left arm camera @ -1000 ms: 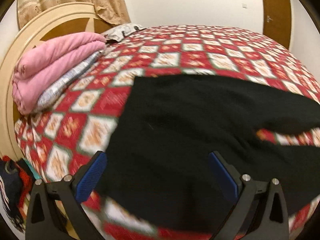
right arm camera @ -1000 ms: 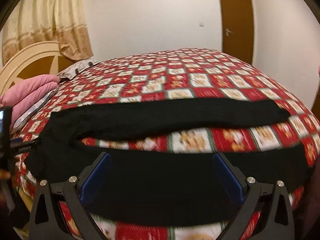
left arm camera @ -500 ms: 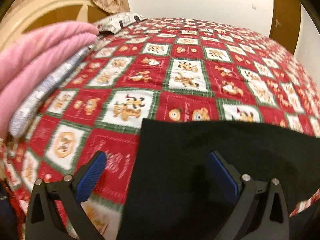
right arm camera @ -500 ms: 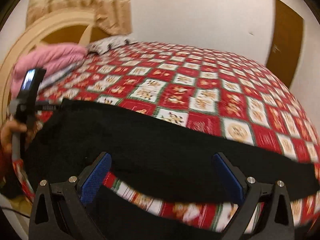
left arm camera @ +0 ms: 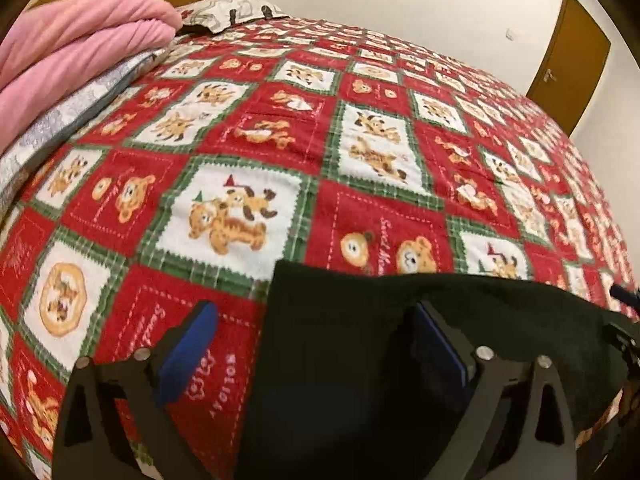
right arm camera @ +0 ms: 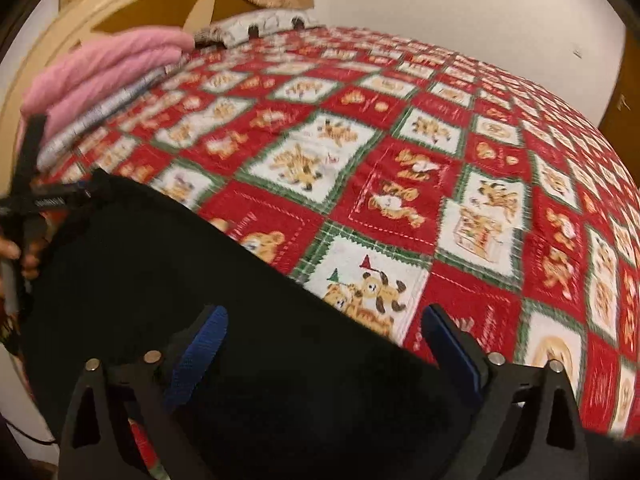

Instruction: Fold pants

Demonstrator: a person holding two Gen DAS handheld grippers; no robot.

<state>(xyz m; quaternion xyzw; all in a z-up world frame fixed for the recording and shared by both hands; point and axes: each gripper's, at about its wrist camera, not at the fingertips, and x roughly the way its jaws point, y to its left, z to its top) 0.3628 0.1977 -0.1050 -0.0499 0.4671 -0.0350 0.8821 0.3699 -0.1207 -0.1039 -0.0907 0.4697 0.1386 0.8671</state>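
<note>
Black pants lie flat on the red patchwork bedspread. In the left wrist view their far left corner sits between the blue pads of my left gripper. Its jaws are wide and closing, and the pads do not press the cloth. In the right wrist view the pants fill the lower left. My right gripper straddles their far edge further right, its jaws also wide and closing with cloth between them, unpressed. The left gripper and the hand holding it show at that view's left edge.
Folded pink blankets on a grey quilt lie at the bed's left by the cream headboard. A patterned pillow lies behind them. A brown door stands in the white wall at far right.
Both grippers have moved forward and down over the pants to their far edge, the right one swinging leftward. Each pair of jaws has narrowed slightly.
</note>
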